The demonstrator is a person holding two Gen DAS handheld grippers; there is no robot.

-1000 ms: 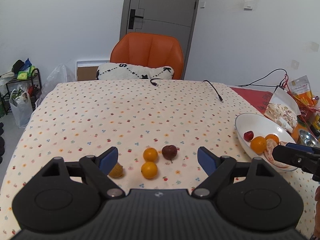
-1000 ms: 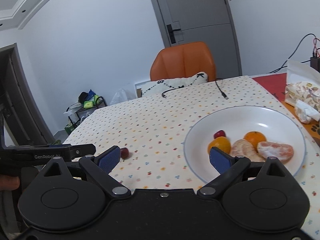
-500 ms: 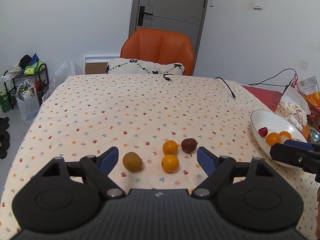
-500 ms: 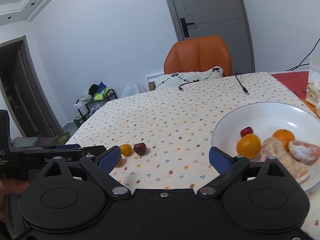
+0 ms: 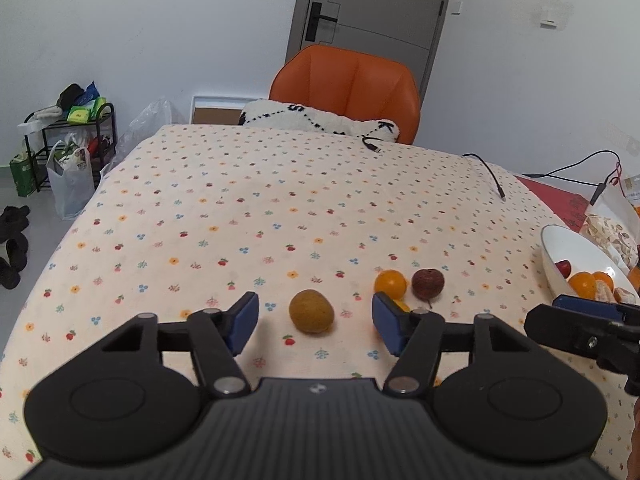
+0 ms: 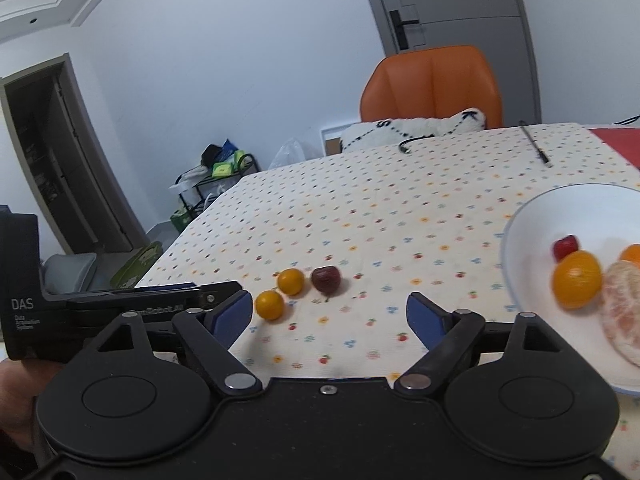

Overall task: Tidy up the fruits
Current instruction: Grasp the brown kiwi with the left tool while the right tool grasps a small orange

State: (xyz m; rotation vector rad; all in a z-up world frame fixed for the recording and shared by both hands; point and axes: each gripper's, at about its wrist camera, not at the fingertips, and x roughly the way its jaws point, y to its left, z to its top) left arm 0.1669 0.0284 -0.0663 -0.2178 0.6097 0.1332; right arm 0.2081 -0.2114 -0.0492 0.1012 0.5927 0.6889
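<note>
Where the table ends on the right, a white bowl (image 6: pixel 520 216) sits on the cloth (image 5: pixel 280 200). In it are a small red fruit (image 6: pixel 565 245), two whole oranges (image 6: pixel 577 278) and some peeled orange pieces (image 6: pixel 622 304).

More fruit lies loose on the cloth, well apart from the bowl — a brown kiwi (image 5: pixel 311 311), two little oranges (image 6: pixel 291 281) and a dark red fruit (image 6: pixel 326 278). The little oranges and the dark red fruit sit close together.

The left gripper (image 5: pixel 314 320) has its blue tongs wide apart, one on each side of the kiwi, not touching it. The right gripper (image 6: pixel 330 316) also has its tongs wide apart, with only bare cloth between them.

The cloth is cream with tiny flowers and cherries. A black cable (image 5: pixel 486 170) lies at the far end. Behind the table are an orange chair (image 5: pixel 348 80) with a fluffy pillow (image 5: pixel 320 120), a grey door (image 5: pixel 380 4) and white walls. A black rack (image 5: pixel 68 136) with bags stands on the floor at the left.
</note>
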